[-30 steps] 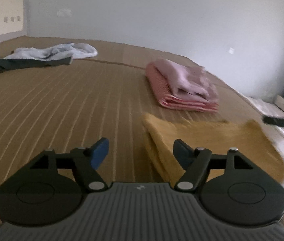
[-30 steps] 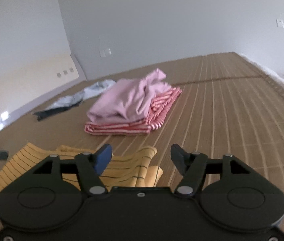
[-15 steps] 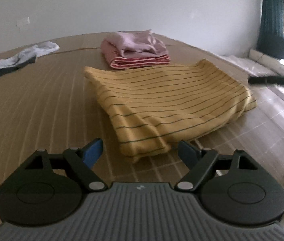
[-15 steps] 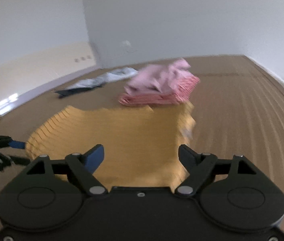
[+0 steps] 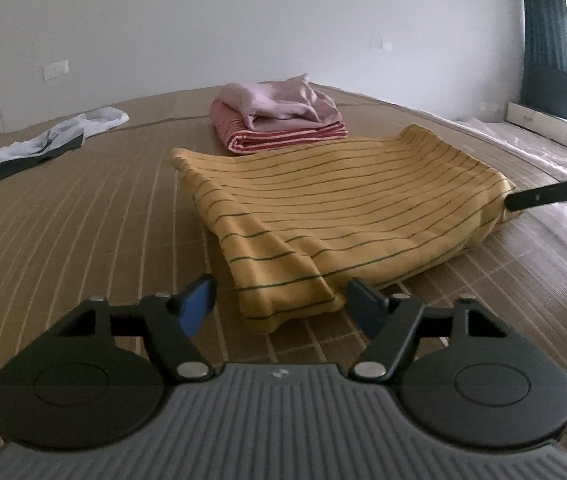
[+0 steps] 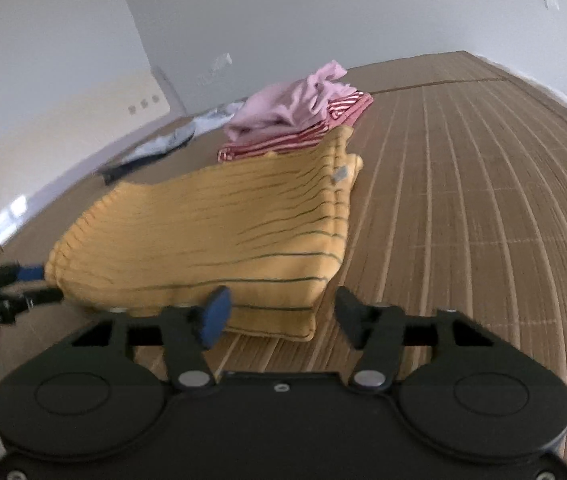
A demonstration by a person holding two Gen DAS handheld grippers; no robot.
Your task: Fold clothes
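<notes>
A yellow garment with thin dark stripes (image 5: 335,208) lies folded flat on the woven mat (image 5: 83,216). My left gripper (image 5: 283,306) is open, with the garment's near corner lying between and just ahead of its fingers. My right gripper (image 6: 281,312) is open too, at the garment's (image 6: 219,232) opposite near corner. The right gripper's finger (image 5: 551,194) pokes in at the right edge of the left wrist view. The left gripper (image 6: 11,288) shows at the left edge of the right wrist view.
Behind the yellow garment sits a folded stack, pink cloth (image 5: 283,102) on red-and-white stripes (image 5: 279,136). White and dark unfolded clothes (image 5: 43,144) lie at the far left. A window with dark curtains (image 5: 547,32) stands at the right. Bare mat (image 6: 483,200) stretches right of the garment.
Both grippers pulled back and lowered toward the garment's near corners. The yellow garment now lies spread flat, where a second ago it was bunched at the frame edge.
</notes>
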